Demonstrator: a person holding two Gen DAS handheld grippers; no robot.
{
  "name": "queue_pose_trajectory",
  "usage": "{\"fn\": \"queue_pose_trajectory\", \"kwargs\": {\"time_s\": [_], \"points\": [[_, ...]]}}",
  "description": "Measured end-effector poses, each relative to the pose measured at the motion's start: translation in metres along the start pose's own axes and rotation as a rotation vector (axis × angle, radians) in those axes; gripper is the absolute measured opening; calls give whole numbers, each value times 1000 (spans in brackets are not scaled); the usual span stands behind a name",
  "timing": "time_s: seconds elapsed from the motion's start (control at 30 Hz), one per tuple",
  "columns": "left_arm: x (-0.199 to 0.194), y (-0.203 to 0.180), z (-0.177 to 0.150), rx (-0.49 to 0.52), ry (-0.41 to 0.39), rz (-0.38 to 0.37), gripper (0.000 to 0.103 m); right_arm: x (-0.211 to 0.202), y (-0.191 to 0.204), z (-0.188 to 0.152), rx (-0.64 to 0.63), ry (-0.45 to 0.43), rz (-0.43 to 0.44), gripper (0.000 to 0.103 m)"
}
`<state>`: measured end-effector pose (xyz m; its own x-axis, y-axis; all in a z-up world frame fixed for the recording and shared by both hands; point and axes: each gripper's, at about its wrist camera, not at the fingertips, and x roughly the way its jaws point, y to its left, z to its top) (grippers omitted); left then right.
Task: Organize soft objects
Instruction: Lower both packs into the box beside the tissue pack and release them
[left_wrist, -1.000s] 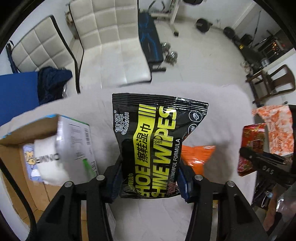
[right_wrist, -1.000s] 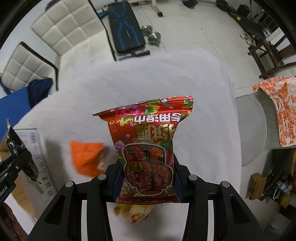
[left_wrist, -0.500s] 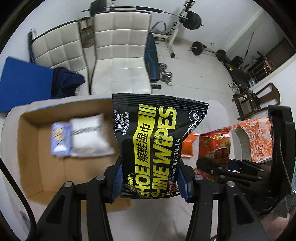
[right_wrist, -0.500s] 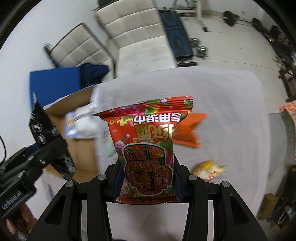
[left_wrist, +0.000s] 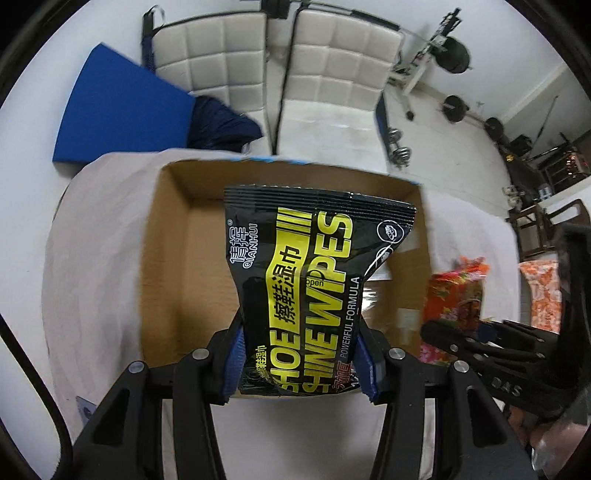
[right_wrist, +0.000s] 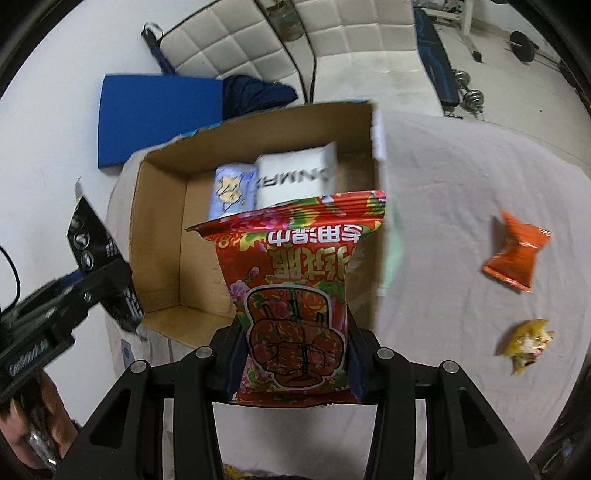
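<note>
My left gripper (left_wrist: 299, 363) is shut on a black and yellow shoe wipes pack (left_wrist: 314, 280) and holds it over the open cardboard box (left_wrist: 166, 258). My right gripper (right_wrist: 295, 363) is shut on a red flowered wipes pack (right_wrist: 295, 295) above the box's (right_wrist: 159, 236) near right part. Inside the box lie a white pack (right_wrist: 295, 177) and a light blue pack (right_wrist: 231, 192). The red pack (left_wrist: 452, 295) and the right gripper (left_wrist: 480, 347) also show in the left wrist view, at the box's right side.
The box stands on a table under a pale cloth (right_wrist: 443, 221). An orange packet (right_wrist: 517, 254) and a yellow wrapper (right_wrist: 526, 341) lie on the cloth to the right. Two white chairs (left_wrist: 332, 74), a blue mat (left_wrist: 118, 118) and gym weights stand beyond the table.
Both grippers have swung left with their packs, from over the cloth to over the open box. The box now fills the middle of both views.
</note>
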<state>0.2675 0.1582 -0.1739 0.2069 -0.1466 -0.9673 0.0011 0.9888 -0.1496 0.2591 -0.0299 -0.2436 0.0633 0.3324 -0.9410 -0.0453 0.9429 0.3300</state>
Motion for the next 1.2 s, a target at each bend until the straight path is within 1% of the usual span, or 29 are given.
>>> {"fn": "queue_pose_trajectory", "kwargs": {"time_s": [0.13, 0.3, 0.37, 0.47, 0.53, 0.67, 0.77, 0.83, 1.0, 1.13, 1.2], "points": [[29, 30, 11, -24, 52, 39, 48, 31, 11, 6, 8, 35, -27, 47], [75, 63, 31, -48, 130, 73, 48, 66, 10, 13, 39, 80, -60, 47], [92, 69, 39, -50, 156, 82, 48, 80, 6, 15, 56, 100, -70, 47], [120, 79, 52, -79, 208, 59, 48, 95, 3, 18, 70, 115, -86, 47], [134, 83, 61, -90, 226, 54, 48, 105, 1, 18, 78, 127, -94, 47], [157, 89, 74, -77, 258, 77, 48, 120, 1, 16, 86, 145, -114, 47], [172, 95, 82, -86, 284, 87, 49, 135, 2, 14, 82, 174, -128, 47], [176, 94, 83, -84, 295, 73, 49, 145, 4, 12, 79, 189, -140, 47], [184, 89, 84, -36, 307, 109, 50, 160, 1, 7, 93, 214, -146, 48], [186, 92, 84, -40, 332, 92, 50, 165, 0, 5, 94, 220, -156, 49], [187, 95, 86, -49, 341, 79, 50, 164, 2, 7, 94, 211, -157, 53]]}}
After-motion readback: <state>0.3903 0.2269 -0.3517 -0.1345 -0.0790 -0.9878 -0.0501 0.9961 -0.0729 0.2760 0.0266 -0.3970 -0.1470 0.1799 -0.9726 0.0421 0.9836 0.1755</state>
